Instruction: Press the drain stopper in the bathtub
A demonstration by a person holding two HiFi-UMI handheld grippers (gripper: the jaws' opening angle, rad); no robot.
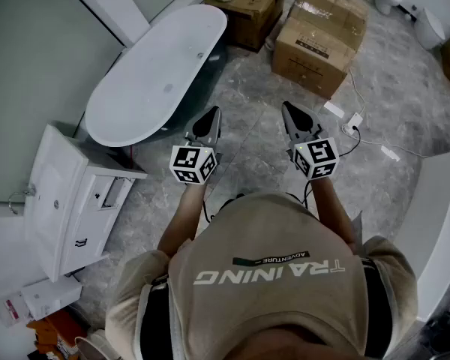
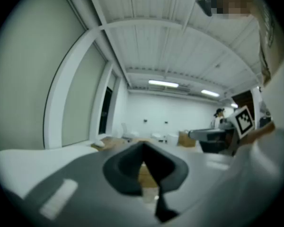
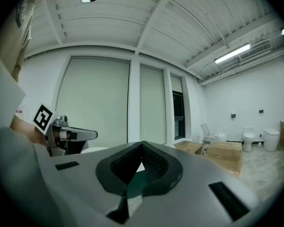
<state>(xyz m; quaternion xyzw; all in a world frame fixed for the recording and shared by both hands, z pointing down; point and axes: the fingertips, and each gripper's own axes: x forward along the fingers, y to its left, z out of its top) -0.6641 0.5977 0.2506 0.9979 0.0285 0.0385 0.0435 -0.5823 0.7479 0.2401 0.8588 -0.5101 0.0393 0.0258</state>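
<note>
A white oval bathtub (image 1: 159, 72) stands on the grey floor at the upper left of the head view. A small round spot, probably the drain stopper (image 1: 167, 88), shows on its bottom, too small to be sure. My left gripper (image 1: 209, 117) is held in the air to the right of the tub's near end, apart from it, its jaws shut and empty. My right gripper (image 1: 292, 111) hangs level with it further right, also shut on nothing. In the left gripper view the jaws of the left gripper (image 2: 143, 148) meet at the tip; so do those of the right gripper (image 3: 142, 145).
Cardboard boxes (image 1: 319, 32) stand on the floor beyond the grippers, another box (image 1: 247, 2) by the tub's far end. A white vanity with basin (image 1: 64, 201) stands at my left. A power strip with cable (image 1: 351, 124) lies at right. Toilets (image 1: 431, 25) at far right.
</note>
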